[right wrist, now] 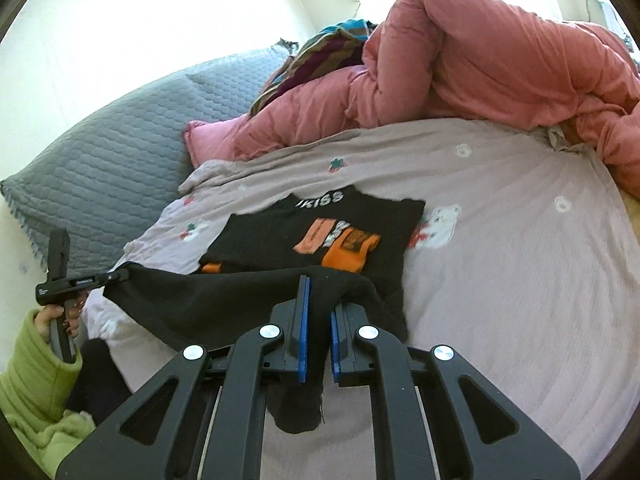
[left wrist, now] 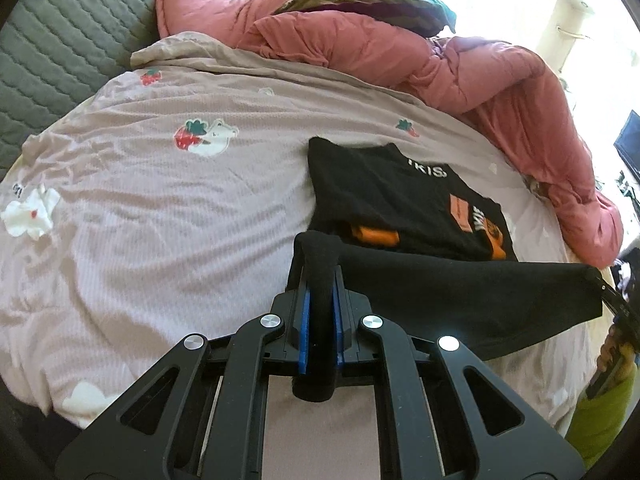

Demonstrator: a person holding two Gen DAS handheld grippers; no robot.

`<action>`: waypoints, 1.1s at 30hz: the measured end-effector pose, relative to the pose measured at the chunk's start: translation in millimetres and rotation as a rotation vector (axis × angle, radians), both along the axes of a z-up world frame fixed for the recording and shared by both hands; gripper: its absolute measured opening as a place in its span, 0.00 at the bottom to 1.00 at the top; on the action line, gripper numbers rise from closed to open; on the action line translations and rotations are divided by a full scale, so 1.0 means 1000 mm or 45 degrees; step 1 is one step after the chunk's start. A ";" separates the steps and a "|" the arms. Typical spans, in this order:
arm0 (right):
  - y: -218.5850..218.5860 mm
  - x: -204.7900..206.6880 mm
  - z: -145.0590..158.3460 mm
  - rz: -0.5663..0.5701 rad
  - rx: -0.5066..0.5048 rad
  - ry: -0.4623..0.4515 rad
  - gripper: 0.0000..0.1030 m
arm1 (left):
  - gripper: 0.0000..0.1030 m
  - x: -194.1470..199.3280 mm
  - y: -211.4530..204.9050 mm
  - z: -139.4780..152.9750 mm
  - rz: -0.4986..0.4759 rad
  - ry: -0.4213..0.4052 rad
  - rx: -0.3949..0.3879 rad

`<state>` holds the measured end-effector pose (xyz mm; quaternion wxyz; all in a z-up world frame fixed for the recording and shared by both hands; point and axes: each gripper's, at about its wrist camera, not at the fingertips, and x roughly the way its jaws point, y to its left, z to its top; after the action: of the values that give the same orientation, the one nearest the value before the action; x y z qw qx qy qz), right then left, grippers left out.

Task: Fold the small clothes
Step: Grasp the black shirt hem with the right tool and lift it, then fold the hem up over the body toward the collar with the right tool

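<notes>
Blue-padded fingers (left wrist: 303,332) pinch black shirt (left wrist: 400,196), hiding its hem corners.

Black printed shirt (left wrist: 404,204), near hem lifted

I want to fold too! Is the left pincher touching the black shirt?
Touching. The left wrist view shows the left gripper shut on a bunched corner of the black shirt, cloth squeezed between its blue pads.

We read white letters "KISS" near the neck edge of the black T-shirt (right wrist: 280,236), partly cut at the start; in the left wrist view only "KIS" shows. Orange print patches on its chest carry marks too small to read. The small white label on the left gripper's body is illegible.
</notes>
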<state>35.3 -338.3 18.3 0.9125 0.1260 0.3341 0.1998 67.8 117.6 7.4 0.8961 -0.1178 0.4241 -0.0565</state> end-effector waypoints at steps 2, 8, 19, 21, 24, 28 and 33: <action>0.000 0.010 0.001 -0.012 -0.010 -0.008 0.07 | 0.03 0.012 -0.002 0.003 0.008 -0.004 0.013; 0.000 0.039 0.002 -0.046 -0.042 -0.003 0.07 | 0.03 0.043 -0.012 0.011 0.027 -0.030 0.060; -0.004 0.089 -0.010 -0.118 -0.069 0.032 0.07 | 0.03 0.099 -0.013 0.012 0.093 -0.039 0.049; -0.004 0.100 -0.016 -0.131 -0.077 0.049 0.07 | 0.03 0.108 -0.014 0.009 0.103 -0.040 0.050; -0.003 0.116 -0.027 -0.153 -0.096 0.086 0.07 | 0.03 0.123 -0.013 -0.001 0.110 -0.023 0.035; 0.001 0.131 -0.048 -0.176 -0.128 0.153 0.07 | 0.03 0.137 -0.011 -0.019 0.118 0.014 0.004; 0.005 0.146 -0.073 -0.202 -0.189 0.230 0.07 | 0.04 0.151 -0.004 -0.045 0.142 0.066 -0.020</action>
<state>181.1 -333.1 -54.5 0.8984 0.1017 0.4176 0.0897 219.2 113.1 -37.5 0.8857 -0.1496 0.4394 -0.0066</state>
